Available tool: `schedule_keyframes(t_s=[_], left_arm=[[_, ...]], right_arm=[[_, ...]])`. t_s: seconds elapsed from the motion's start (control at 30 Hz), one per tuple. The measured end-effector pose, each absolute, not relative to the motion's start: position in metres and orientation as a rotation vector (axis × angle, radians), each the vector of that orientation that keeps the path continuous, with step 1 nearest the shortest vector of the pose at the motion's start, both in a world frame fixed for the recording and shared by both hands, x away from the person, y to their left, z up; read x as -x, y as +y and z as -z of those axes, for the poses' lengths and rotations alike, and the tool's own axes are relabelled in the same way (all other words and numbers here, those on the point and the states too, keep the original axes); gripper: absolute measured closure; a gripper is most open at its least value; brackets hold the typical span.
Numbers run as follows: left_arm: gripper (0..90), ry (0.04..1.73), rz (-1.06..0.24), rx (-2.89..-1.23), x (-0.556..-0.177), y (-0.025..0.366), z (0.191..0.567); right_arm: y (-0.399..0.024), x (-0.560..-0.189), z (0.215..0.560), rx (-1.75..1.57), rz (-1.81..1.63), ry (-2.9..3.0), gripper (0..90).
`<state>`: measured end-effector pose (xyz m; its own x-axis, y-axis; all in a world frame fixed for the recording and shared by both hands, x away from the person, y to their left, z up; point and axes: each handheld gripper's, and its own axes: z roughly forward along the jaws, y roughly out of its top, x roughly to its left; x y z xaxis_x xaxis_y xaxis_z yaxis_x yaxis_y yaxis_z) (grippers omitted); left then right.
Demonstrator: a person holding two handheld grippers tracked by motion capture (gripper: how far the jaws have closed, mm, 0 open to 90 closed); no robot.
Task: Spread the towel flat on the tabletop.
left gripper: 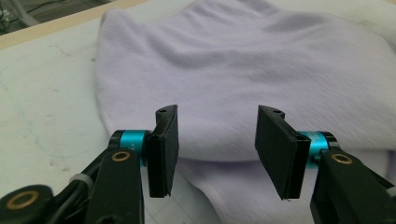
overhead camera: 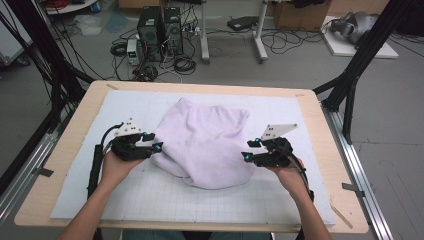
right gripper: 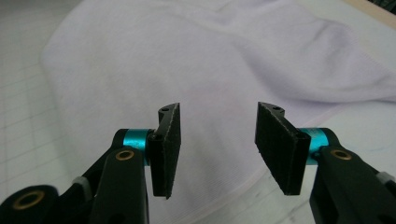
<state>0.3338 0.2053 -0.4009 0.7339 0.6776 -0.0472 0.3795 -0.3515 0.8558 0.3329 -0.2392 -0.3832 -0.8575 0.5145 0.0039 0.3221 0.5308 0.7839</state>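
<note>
Because the lilac towel (overhead camera: 205, 142) lies crumpled in the middle of the tabletop (overhead camera: 320, 130), the left tongs (overhead camera: 153, 141) and right tongs (overhead camera: 250, 150) flank its side edges, both spread and empty, seemingly ready to pinch.

Pale lilac towel (overhead camera: 205, 145), plain, fine ribbed weave up close. White mat (overhead camera: 280, 200) with a thin grey grid pattern. Light wood table (overhead camera: 70, 150) edge around it. Left gripper (overhead camera: 152, 141) black with turquoise collars and brass rivets, light grey top plate; right gripper (overhead camera: 250, 150) same colours. Black pads (left gripper: 166, 149). Grey floor (overhead camera: 300, 65), black computer towers (overhead camera: 160, 30).
</note>
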Motion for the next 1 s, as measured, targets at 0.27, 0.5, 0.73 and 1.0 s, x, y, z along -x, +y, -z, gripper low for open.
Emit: schedule_keyframes(t_s=[0.27, 0.5, 0.73, 1.0], left_arm=[[44.3, 0.756, -0.352, -2.03, -0.305, 0.205, 0.418], [47.1, 0.703, -0.323, -2.106, -0.305, 0.189, 0.43], [54.4, 0.696, -0.315, -2.164, -0.31, 0.178, 0.44], [74.7, 0.686, -0.312, -2.155, -0.311, 0.174, 0.442]], right_arm=[[-0.239, -0.303, 0.407, -0.674, -1.238, 2.574, 47.7], [-0.232, -0.291, 0.422, -0.634, -1.243, 2.603, 46.6], [-0.222, -0.292, 0.433, -0.615, -1.214, 2.653, 47.0], [-0.211, -0.3, 0.444, -0.627, -1.191, 2.695, 60.3]])
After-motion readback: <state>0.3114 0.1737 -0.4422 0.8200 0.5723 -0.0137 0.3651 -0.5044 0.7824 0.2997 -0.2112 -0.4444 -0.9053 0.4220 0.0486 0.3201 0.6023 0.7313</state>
